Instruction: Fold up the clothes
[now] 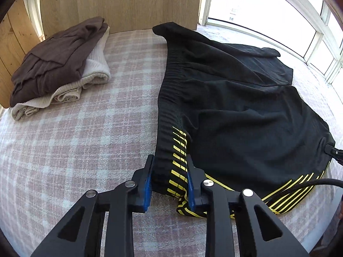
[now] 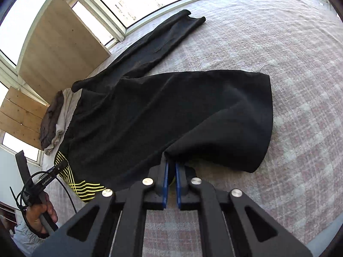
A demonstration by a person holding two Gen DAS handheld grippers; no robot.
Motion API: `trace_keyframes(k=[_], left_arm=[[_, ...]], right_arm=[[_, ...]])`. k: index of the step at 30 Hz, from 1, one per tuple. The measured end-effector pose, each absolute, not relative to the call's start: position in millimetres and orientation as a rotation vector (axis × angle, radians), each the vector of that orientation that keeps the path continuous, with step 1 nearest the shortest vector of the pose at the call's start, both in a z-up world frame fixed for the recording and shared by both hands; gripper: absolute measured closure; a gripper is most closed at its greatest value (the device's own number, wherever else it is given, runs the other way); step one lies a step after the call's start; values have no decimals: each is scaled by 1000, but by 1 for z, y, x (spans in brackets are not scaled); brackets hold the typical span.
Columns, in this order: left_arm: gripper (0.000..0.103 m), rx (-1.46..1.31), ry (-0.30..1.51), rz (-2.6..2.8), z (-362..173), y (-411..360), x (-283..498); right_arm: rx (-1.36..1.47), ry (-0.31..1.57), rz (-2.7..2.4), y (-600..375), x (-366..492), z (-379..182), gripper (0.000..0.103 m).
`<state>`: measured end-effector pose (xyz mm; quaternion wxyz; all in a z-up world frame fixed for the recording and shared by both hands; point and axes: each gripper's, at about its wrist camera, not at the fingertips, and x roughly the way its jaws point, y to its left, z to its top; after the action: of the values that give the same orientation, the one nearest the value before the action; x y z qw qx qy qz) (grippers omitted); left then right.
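Observation:
Black shorts [image 1: 240, 107] with yellow stripes lie spread on the plaid pink blanket [image 1: 85, 128]. My left gripper [image 1: 170, 162] has its jaws around the striped waistband corner [image 1: 178, 160], with the bunched cloth filling the gap between the blue pads. In the right wrist view my right gripper [image 2: 170, 165] is shut on the hem of the near leg of the shorts [image 2: 171, 117] and lifts it a little. The far leg [image 2: 167, 36] stretches away toward the window. The left gripper also shows in the right wrist view [image 2: 53, 169], held by a hand.
A stack of folded clothes, brown [image 1: 55, 60] over cream [image 1: 94, 70], sits at the far left by a wooden board [image 1: 120, 2]. Windows [image 1: 268, 6] run along the far right. A black cable [image 1: 310, 182] lies over the shorts' striped edge.

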<state>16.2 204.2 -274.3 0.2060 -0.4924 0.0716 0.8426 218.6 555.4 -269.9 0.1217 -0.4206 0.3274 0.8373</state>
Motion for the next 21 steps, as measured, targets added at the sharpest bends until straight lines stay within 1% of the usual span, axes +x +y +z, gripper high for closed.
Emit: trace_keyframes(k=[1,5,9,12,13,14,15,17,21], left_arm=[[80,-1370,183,2342,-271,204,19],[80,-1357,116,2304,-247,205,40],[80,-1343,124,2257,-219,210,72],[80,-1368,141,2224,-213,209,95],[79,-1385,150,2219,-216,207,101],[79,-1408,156,2217,-221,205,106],[79,-1438,158,2214,-229,202,110],[77,-1518,147,2207,-248,193,113],[72,-1636,95,2211,-269,170,120]], right_arm=[[-1209,950,2460,558,219,-263,97],[-1159,829,2524,562,225,-221,97],[-1163,680,2550,564,231,-177,97],[-1206,570,2548,565,237,-152,96],[-1243,540,2535,565,239,-150,94],[-1312,514,2497,566,238,-156,84],[-1354,491,2460,566,241,-164,78],[-1401,479,2398,571,252,-179,77],[-1404,546,2292,589,293,-204,72]])
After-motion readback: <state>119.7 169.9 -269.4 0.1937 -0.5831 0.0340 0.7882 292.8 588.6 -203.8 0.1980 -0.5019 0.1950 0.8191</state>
